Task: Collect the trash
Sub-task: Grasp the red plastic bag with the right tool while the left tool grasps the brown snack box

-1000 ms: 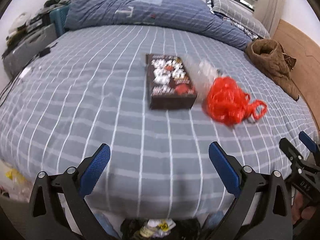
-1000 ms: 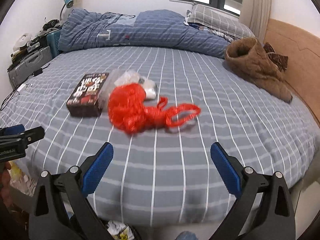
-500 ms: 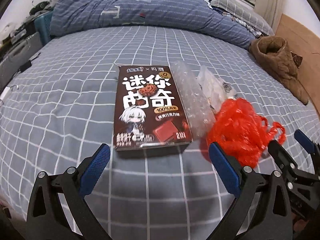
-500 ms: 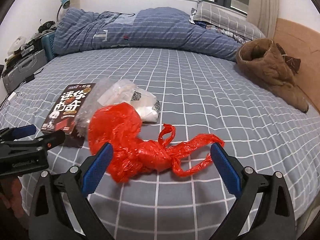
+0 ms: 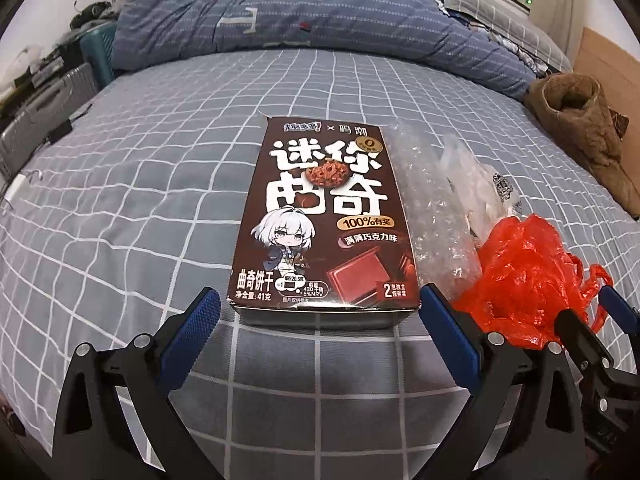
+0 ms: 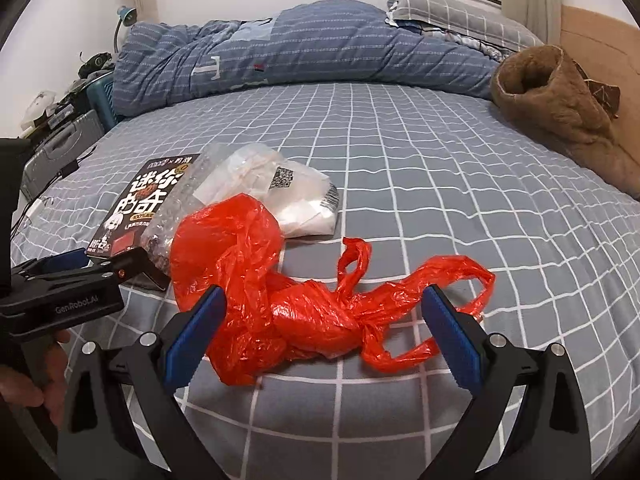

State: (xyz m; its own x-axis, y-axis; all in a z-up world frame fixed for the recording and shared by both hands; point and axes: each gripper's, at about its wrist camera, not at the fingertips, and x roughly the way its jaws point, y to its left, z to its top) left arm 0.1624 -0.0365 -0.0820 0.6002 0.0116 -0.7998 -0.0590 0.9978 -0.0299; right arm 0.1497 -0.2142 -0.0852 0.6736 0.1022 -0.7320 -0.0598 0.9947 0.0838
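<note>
A dark brown cookie box (image 5: 324, 216) lies flat on the checked bed. My left gripper (image 5: 316, 312) is open, its blue pads on either side of the box's near end. Right of the box lie clear bubble wrap (image 5: 432, 224), a white plastic pouch (image 6: 280, 192) and a crumpled red plastic bag (image 6: 280, 296). My right gripper (image 6: 324, 320) is open with the red bag's middle between its pads. The box (image 6: 140, 208) and left gripper (image 6: 80, 268) show at the left of the right wrist view. The red bag (image 5: 524, 276) and the right gripper's fingers (image 5: 580, 332) show at the left view's right edge.
A rumpled blue quilt (image 5: 304, 28) and a pillow (image 6: 452, 4) lie at the bed's far end. A brown fleece garment (image 6: 560, 100) sits at the right by a wooden headboard (image 6: 596, 40). A suitcase (image 5: 36, 116) and clutter stand beside the bed on the left.
Both grippers have moved forward over the bed. The left one now brackets the box's near end, and the right one has closed in around the red bag. Both stay open.
</note>
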